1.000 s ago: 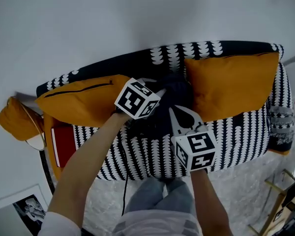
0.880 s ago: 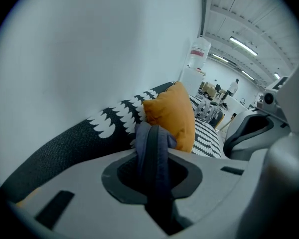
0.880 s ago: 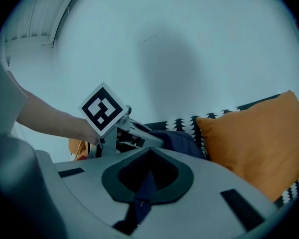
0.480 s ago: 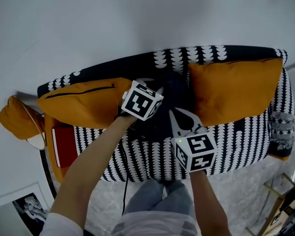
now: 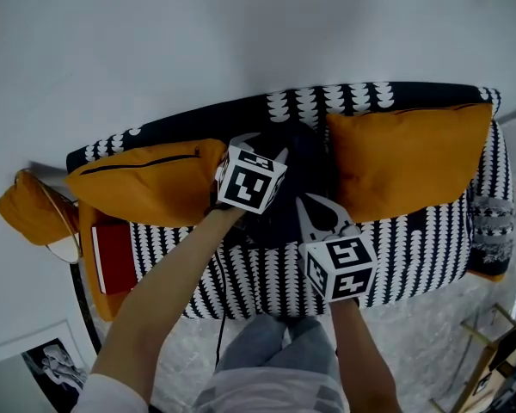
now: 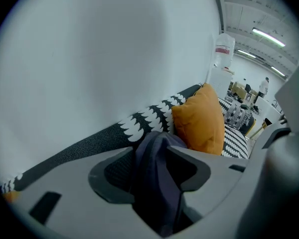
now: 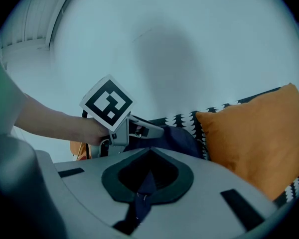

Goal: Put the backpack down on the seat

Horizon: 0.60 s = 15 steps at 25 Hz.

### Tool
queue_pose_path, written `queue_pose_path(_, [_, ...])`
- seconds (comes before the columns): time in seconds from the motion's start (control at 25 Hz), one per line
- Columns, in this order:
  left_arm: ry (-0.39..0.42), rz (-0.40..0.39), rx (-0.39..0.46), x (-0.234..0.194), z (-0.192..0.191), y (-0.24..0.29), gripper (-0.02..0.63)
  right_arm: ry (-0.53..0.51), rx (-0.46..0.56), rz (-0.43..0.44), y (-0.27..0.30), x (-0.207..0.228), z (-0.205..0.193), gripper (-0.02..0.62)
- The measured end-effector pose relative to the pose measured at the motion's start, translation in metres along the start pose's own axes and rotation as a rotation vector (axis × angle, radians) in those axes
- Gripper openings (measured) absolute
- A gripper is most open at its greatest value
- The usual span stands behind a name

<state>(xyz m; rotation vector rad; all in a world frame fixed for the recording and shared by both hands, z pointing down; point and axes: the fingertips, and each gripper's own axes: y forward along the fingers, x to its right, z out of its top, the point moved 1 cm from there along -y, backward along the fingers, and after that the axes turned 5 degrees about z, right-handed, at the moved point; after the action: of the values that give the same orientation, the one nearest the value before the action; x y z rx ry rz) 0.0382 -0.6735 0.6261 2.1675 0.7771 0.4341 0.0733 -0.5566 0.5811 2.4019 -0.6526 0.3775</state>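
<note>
A sofa [image 5: 413,248] patterned in black and white is seen from above. A left orange cushion [image 5: 146,183] and a right orange cushion [image 5: 404,162] are leaned against its back, and a dark backpack [image 5: 305,175] is set on the seat between them

A black-and-white patterned sofa [image 5: 413,248] with orange cushions [image 5: 404,157] stands against a plain pale wall [image 5: 198,41], speckled grey floor [image 5: 430,329] near, strip lights [image 6: 269,36] far right.
</note>
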Motion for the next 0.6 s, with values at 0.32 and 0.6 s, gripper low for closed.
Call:
queue_pose_path(0.32, [-0.053, 0.018, 0.026, 0.004, 0.008, -0.029, 0.186, 0.010, 0.026, -0.004, -0.014, -0.004, 0.017, 0.002])
queue_pose_path(0.6, [-0.085, -0.039, 0.038, 0.029, -0.001, -0.063, 0.186, -0.002, 0.048, -0.004, -0.034, -0.018, 0.031, 0.002])
